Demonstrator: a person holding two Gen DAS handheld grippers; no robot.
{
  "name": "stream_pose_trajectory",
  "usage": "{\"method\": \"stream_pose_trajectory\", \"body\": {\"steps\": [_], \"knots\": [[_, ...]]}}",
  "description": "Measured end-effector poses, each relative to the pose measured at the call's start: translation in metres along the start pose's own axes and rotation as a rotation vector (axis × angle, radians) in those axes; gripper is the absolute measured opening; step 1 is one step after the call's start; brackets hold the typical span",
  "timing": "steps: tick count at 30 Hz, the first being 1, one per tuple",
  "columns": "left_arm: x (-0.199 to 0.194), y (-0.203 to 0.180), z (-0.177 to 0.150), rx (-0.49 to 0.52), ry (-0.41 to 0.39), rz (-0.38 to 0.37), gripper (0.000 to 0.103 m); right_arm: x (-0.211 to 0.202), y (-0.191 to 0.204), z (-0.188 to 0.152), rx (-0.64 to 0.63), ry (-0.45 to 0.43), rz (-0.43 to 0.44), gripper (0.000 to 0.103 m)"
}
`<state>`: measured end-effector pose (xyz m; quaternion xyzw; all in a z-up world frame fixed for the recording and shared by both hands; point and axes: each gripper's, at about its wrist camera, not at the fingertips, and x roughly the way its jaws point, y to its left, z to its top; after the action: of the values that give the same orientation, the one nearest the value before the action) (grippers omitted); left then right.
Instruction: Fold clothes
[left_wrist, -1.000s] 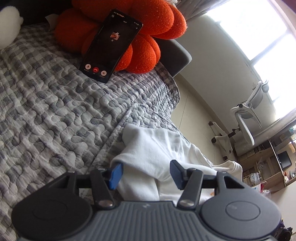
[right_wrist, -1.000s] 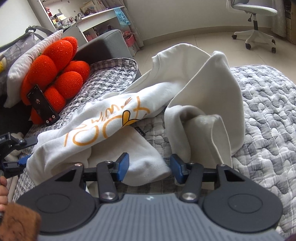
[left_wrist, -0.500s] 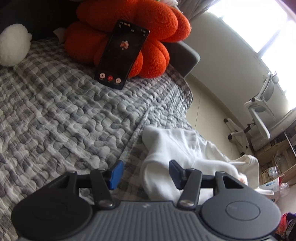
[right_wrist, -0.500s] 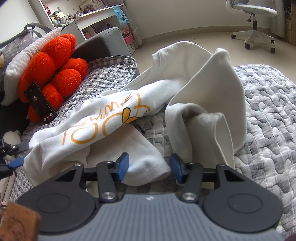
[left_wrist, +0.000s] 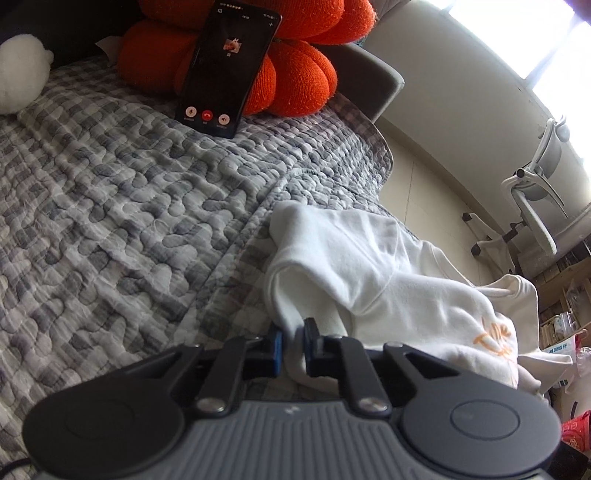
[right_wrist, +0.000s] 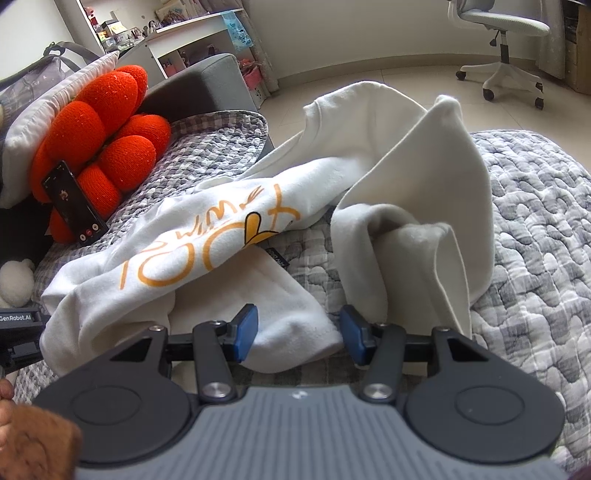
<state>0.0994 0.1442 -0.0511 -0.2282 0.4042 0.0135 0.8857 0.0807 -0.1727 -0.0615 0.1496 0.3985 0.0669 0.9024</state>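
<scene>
phone (left_wrist: 225, 70) text: too small to read | sweatshirt (right_wrist: 207, 236) print: partly folded under | chair (right_wrist: 506, 48): top cut off

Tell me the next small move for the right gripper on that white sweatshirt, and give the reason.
Probably close the right gripper on the fleecy fold of the crumpled white sweatshirt with orange lettering. Its blue fingers stand open with that fold between them, while the left gripper is already pinched on another edge, so both ends could then be spread.

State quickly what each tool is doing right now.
Left tool: closed on an edge of the white printed cotton sweatshirt.
Right tool: open, holding nothing.
</scene>
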Motion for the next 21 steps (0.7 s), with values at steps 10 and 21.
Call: {"method": "stream_pose_trajectory", "body": {"steps": [10, 21], "knots": [[-0.026, -0.005, 0.022, 0.089, -0.21, 0.155, 0.007, -0.002, -0.002, 0.0, 0.009, 0.004, 0.004, 0.048], [-0.046, -0.005, 0.058, 0.273, -0.425, 0.44, 0.007, -0.003, -0.002, 0.003, 0.028, 0.013, 0.024, 0.048]]}}
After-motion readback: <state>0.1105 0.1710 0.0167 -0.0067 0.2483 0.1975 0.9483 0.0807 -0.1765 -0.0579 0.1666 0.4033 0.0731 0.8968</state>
